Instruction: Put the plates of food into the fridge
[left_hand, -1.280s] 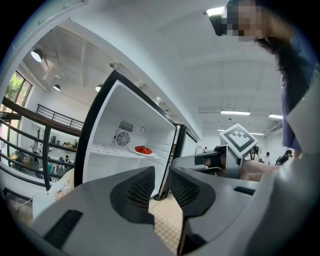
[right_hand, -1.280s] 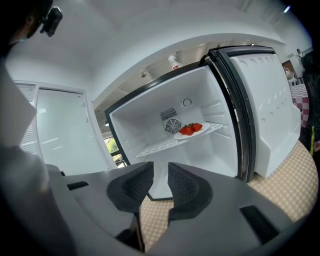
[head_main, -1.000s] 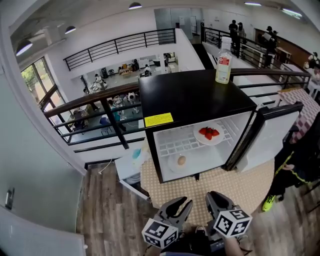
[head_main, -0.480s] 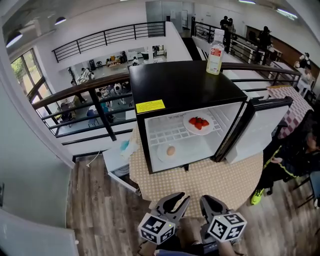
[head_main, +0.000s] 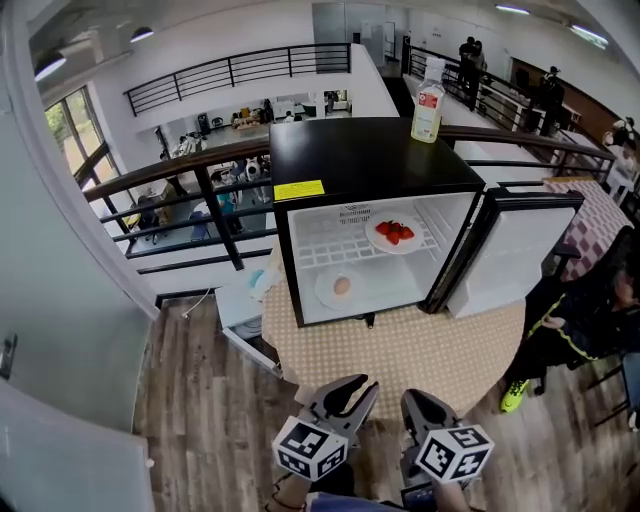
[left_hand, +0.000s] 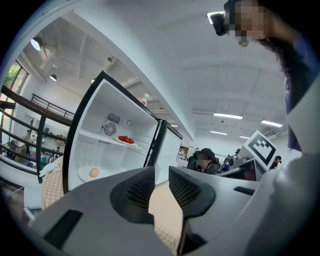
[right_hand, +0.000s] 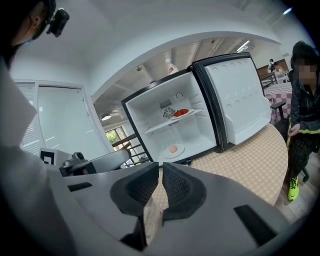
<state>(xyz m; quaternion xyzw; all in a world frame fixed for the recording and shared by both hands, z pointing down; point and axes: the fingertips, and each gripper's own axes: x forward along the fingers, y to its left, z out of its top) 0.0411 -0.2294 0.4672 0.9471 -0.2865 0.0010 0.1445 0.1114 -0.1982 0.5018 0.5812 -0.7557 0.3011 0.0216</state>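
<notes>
My left gripper (left_hand: 161, 175) hangs low at the near edge of the table, its jaws a narrow gap apart with nothing between them. My right gripper (right_hand: 160, 172) sits just beside it, its jaws closing to all but together, also on nothing. Both point towards the small black fridge (head_main: 370, 160), which stands well apart from them on the far side of the round table (head_main: 400, 350) with its beige patterned cover.

The fridge door (head_main: 510, 250) is swung wide open to the right. Inside, the plate of strawberries (head_main: 393, 232) rests on the white wire shelf, towards its right end. The plate with an egg (head_main: 340, 288) lies on the fridge floor below, further left.

A yellow label (head_main: 299, 190) is stuck on the fridge's upper front edge, and a clear bottle (head_main: 428, 100) stands upright on top near the back right corner. A person in dark clothes (head_main: 590, 320) sits to the right of the table, beyond the door.
</notes>
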